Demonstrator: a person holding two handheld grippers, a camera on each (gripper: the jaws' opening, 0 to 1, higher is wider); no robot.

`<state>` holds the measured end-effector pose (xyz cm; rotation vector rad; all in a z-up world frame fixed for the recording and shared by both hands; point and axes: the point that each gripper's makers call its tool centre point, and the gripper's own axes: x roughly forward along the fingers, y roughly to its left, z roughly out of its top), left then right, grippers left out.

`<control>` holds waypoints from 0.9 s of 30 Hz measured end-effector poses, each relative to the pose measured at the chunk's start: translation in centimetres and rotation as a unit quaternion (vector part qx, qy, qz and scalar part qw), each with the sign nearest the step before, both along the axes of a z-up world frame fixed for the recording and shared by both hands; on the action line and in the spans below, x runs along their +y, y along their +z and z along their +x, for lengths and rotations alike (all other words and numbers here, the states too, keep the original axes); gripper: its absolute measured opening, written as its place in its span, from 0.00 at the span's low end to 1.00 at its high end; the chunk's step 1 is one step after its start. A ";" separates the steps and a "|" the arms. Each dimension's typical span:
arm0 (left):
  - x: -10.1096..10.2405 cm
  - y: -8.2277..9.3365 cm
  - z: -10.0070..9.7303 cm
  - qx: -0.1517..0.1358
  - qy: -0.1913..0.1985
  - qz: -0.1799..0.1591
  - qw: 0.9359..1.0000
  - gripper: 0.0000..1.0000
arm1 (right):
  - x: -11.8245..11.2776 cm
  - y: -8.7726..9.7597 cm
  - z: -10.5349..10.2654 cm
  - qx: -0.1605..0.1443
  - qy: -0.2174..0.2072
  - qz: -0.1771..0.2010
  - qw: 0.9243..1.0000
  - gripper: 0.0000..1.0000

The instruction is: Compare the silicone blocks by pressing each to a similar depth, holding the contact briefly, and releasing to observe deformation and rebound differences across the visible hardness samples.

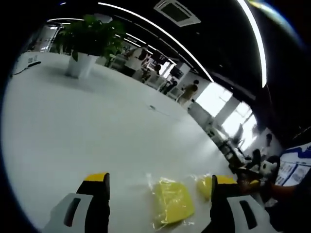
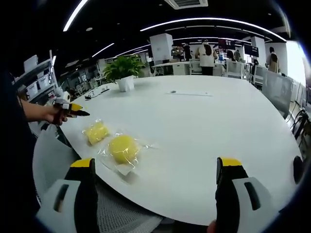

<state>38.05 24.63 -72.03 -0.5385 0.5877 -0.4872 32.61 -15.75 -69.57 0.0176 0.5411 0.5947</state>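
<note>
Two yellow silicone blocks (image 2: 97,132) (image 2: 123,148), in clear wrap, lie near the edge of a white counter (image 2: 204,131). Both the left gripper (image 1: 158,194) and right gripper (image 2: 154,180) hover with fingers wide and empty. No pressing appears begun.

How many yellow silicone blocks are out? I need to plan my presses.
2, both bagged on the white table: the round block nearer the right gripper, the second block just beyond it, toward the table's edge.
</note>
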 end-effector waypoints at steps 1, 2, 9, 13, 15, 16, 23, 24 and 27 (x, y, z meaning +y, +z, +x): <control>-0.1 -0.4 0.2 0.006 0.003 -0.004 1.000 0.83 | 0.1 0.0 0.0 0.001 0.000 0.000 1.000 0.97; -0.4 -0.9 0.4 0.013 0.004 -0.007 1.000 0.81 | 0.2 0.1 -0.1 0.001 0.002 0.000 1.000 0.97; -1.8 -2.9 1.5 0.031 0.001 -0.017 0.999 0.63 | 0.5 0.0 -0.2 0.004 0.002 0.000 1.000 0.97; -2.0 -4.2 1.7 0.051 0.014 -0.035 0.998 0.53 | 0.4 0.0 -0.5 0.005 0.004 -0.003 1.000 0.97; -1.9 -4.6 1.8 0.057 0.022 -0.042 0.997 0.50 | 0.1 -0.1 -0.5 0.007 0.000 -0.002 1.000 0.97; -1.9 -4.6 1.8 0.059 0.024 -0.047 0.997 0.47 | 0.1 -0.2 -0.5 0.009 -0.002 -0.001 1.000 0.97; -2.1 -5.4 2.0 0.092 0.044 -0.087 0.991 0.33 | 0.1 -0.7 -0.6 0.016 -0.003 0.003 1.000 0.97; -2.2 -5.3 2.1 0.094 0.044 -0.090 0.991 0.31 | 0.2 -0.8 -0.5 0.017 -0.002 0.004 1.000 0.97; -2.6 -5.8 2.0 0.108 0.045 -0.089 0.989 0.26 | 0.6 -0.8 -0.3 0.018 0.003 0.005 1.000 0.97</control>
